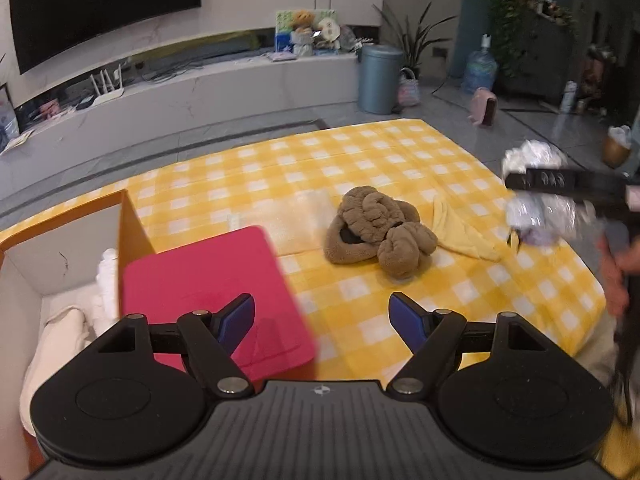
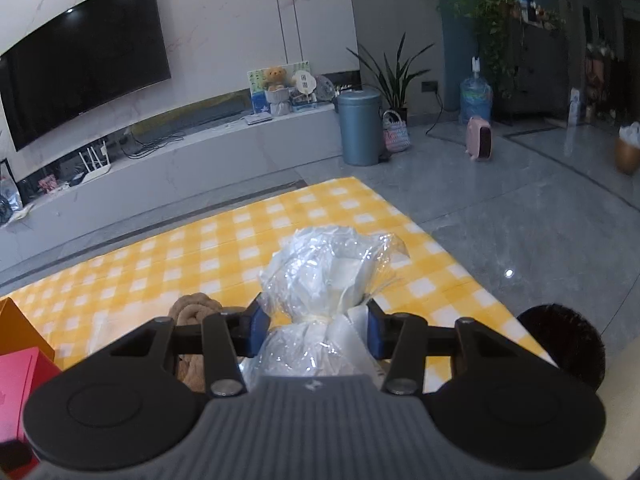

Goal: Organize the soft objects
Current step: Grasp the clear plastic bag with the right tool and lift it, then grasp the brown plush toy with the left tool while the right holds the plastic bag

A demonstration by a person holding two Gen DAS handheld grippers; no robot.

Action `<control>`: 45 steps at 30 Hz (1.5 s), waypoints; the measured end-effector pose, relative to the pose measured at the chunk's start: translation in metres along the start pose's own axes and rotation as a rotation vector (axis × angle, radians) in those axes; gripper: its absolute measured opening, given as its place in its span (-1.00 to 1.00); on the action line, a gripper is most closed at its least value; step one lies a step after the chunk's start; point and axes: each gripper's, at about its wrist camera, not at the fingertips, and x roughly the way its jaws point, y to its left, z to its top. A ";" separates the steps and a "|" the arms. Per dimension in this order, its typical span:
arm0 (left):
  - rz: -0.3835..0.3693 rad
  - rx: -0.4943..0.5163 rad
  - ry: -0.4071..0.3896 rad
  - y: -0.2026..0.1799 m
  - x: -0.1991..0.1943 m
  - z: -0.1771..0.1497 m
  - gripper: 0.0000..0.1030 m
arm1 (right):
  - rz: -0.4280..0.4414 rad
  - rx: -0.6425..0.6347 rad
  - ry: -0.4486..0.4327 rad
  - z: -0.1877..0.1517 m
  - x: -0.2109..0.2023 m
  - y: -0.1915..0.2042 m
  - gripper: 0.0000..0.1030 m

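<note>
The plastic-wrapped bundle is up off the checked cloth, pinched at its tied waist between the blue pads of the right gripper. That waist looks like the sensible place to take it: crinkly clear film, probably slippery, with something pale and soft inside, so a grip on the ballooned top would likely slide or crush. It seems light; nothing sags much below the jaws, which are closed on the neck from both sides.

Over to the left gripper: jaws wide apart, holding nothing. Ahead of it and a little to its right lies the brown fleece item, bunched in soft rolls on the cloth, well short of the fingertips. Floppy, no firm edge, so a bite into one thick roll would be my pick. Just beyond it sits a yellow cloth, touching or nearly so, I cannot tell. Under the left finger, a red lid; further left, the open box with white soft things inside. The bundle hangs far to the right, blurred.
</note>
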 end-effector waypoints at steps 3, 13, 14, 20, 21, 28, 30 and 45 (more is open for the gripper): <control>-0.030 -0.007 0.009 -0.022 0.016 0.014 0.74 | 0.002 0.050 0.039 -0.002 0.009 -0.018 -0.08; 0.073 -0.039 0.080 -0.088 0.109 0.058 0.74 | 0.096 0.258 0.074 -0.008 0.003 -0.062 -0.08; 0.064 -0.073 0.089 -0.089 0.118 0.060 0.74 | 0.105 0.265 0.078 -0.009 0.005 -0.062 -0.08; 0.132 -0.153 0.145 -0.098 0.171 0.067 0.74 | 0.128 0.259 0.101 -0.012 0.010 -0.060 -0.08; 0.150 -0.166 0.166 -0.098 0.180 0.068 0.74 | 0.125 0.258 0.100 -0.012 0.009 -0.060 -0.08; 0.221 -0.173 0.279 -0.094 0.218 0.060 0.83 | 0.124 0.293 0.094 -0.012 0.007 -0.069 -0.08; 0.202 -0.150 0.271 -0.093 0.220 0.055 0.77 | 0.122 0.293 0.098 -0.012 0.008 -0.069 -0.08; 0.015 -0.036 0.240 -0.078 0.171 0.050 0.33 | 0.117 0.244 0.116 -0.013 0.014 -0.061 -0.08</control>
